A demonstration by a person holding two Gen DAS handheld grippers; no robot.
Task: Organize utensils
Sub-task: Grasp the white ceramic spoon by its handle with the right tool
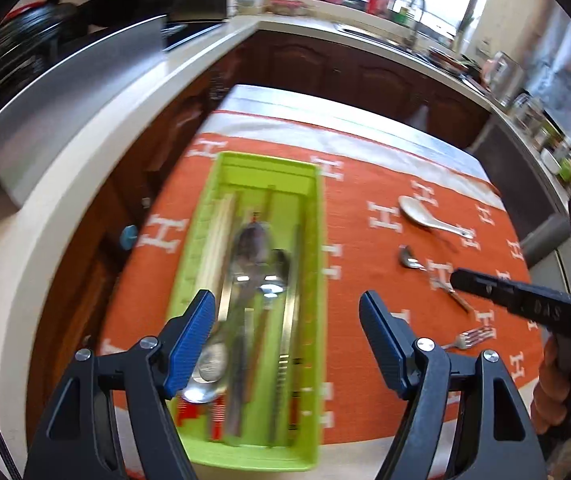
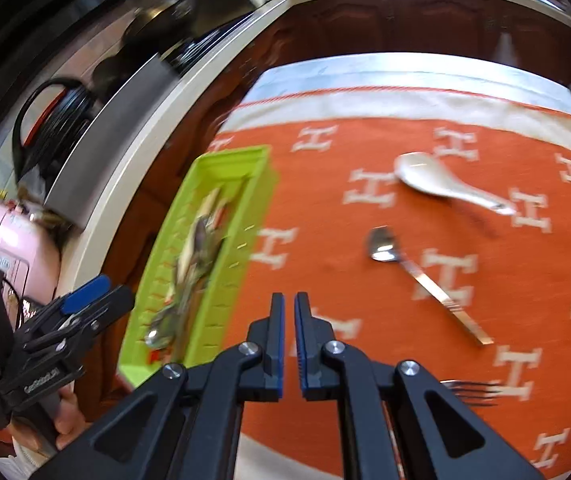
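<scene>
A lime-green utensil tray (image 1: 309,240) (image 2: 253,200) lies on the orange cloth and holds spoons (image 1: 251,252), chopsticks (image 1: 217,232) and other cutlery. My left gripper (image 1: 285,308) is open and empty, hovering above the tray's near half. My right gripper (image 2: 289,308) is shut with nothing between its pads, above the cloth right of the tray; it shows in the left wrist view (image 1: 457,278). A white ceramic spoon (image 2: 437,180) (image 1: 425,214), a small metal spoon (image 2: 417,276) (image 1: 429,268) and a fork (image 2: 473,390) (image 1: 471,336) lie loose on the cloth.
The orange cloth (image 2: 365,140) with white H marks covers a table. A white kitchen counter (image 1: 97,152) curves along the left with a steel panel and pans. A sink with faucet (image 1: 415,16) is at the back.
</scene>
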